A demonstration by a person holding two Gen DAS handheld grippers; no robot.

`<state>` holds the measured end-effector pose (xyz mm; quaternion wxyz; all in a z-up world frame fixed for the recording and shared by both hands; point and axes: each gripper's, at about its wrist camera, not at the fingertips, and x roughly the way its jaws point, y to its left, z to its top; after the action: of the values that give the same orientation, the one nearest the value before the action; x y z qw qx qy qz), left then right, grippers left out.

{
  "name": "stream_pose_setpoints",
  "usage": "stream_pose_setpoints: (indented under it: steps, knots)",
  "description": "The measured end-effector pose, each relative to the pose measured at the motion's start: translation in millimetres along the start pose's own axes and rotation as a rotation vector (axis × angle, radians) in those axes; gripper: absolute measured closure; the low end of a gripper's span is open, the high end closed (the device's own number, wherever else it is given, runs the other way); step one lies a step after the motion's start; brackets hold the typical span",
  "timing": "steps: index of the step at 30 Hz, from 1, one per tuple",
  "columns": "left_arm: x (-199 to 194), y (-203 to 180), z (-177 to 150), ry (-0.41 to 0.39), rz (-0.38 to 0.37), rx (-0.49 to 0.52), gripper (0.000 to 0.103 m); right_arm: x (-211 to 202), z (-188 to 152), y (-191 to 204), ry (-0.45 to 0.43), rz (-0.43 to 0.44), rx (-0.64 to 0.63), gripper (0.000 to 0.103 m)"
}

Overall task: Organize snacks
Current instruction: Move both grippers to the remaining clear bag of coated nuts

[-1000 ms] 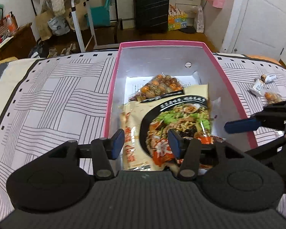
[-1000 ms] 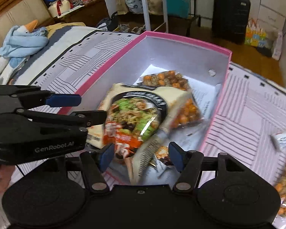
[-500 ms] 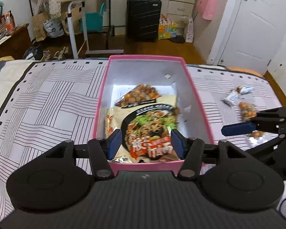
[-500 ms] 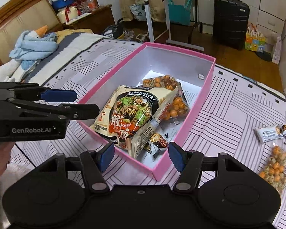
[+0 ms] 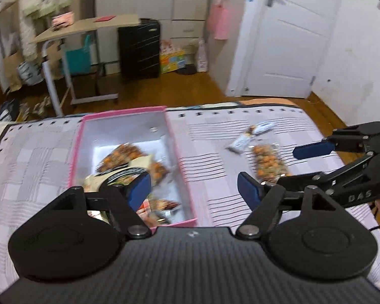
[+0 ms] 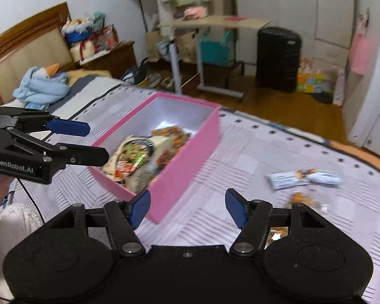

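- Left claw: jaws opening, nothing between them
- Right claw: jaws opening, nothing between them
- Noodle packet lies in pink box on bed
- Two snack packs beside box

Home bedroom, bed with patterned quilt, wooden headboard, black suitcase, white door

We look down from just behind each gripper, along its two fingers. Our left view faces the pink box from its near end. Our right view sees it from the right corner. Both share the box and the bed.
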<state>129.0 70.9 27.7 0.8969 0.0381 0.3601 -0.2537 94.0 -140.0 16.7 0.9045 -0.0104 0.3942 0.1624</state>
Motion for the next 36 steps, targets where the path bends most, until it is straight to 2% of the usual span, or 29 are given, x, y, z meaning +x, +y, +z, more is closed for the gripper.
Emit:
stream_pose_setpoints:
  steps: [3, 6, 11, 14, 18, 24, 27, 31, 36]
  knots:
    - [7.6, -21.1, 4.2, -0.048, -0.015, 0.024, 0.028, -14.7, -13.2, -16.7, -0.046, -0.014, -0.004, 0.024]
    - [26.7, -38.8, 7.2, -0.041, -0.051, 0.025, 0.028, -14.8, -25.9, -31.8, -0.066, -0.037, 0.024, 0.022]
    - [78.3, -58.8, 5.0, -0.010, -0.177, -0.011, 0.028, 7.8, -55.9, -55.3, -0.084, -0.124, 0.054, 0.019]
    - [112.2, -69.9, -5.4, 0.024, -0.185, -0.023, 0.028, 30.0, -79.6, -71.5, -0.097, -0.172, 0.110, 0.017]
    - [151.3, -76.0, -17.8, 0.079, -0.220, -0.086, 0.028, 59.9, -107.3, -89.6, -0.086, -0.212, 0.128, 0.016]
    - [200.6, -86.5, -28.7, 0.131, -0.221, -0.103, 0.031, 91.5, -122.6, -121.0, -0.116, -0.241, 0.147, 0.011]
    - [228.3, -92.3, -30.1, 0.162, -0.236, -0.127, 0.040, 105.7, -126.0, -134.0, -0.100, -0.223, 0.155, 0.011]
    - [262.4, -92.8, -31.4, 0.225, -0.266, -0.206, 0.068, 124.5, -129.3, -146.3, -0.035, -0.170, 0.203, 0.011]
    - [292.2, -95.3, -36.0, 0.262, -0.286, -0.249, 0.071, 133.3, -132.8, -154.6, -0.029, -0.153, 0.252, 0.002]
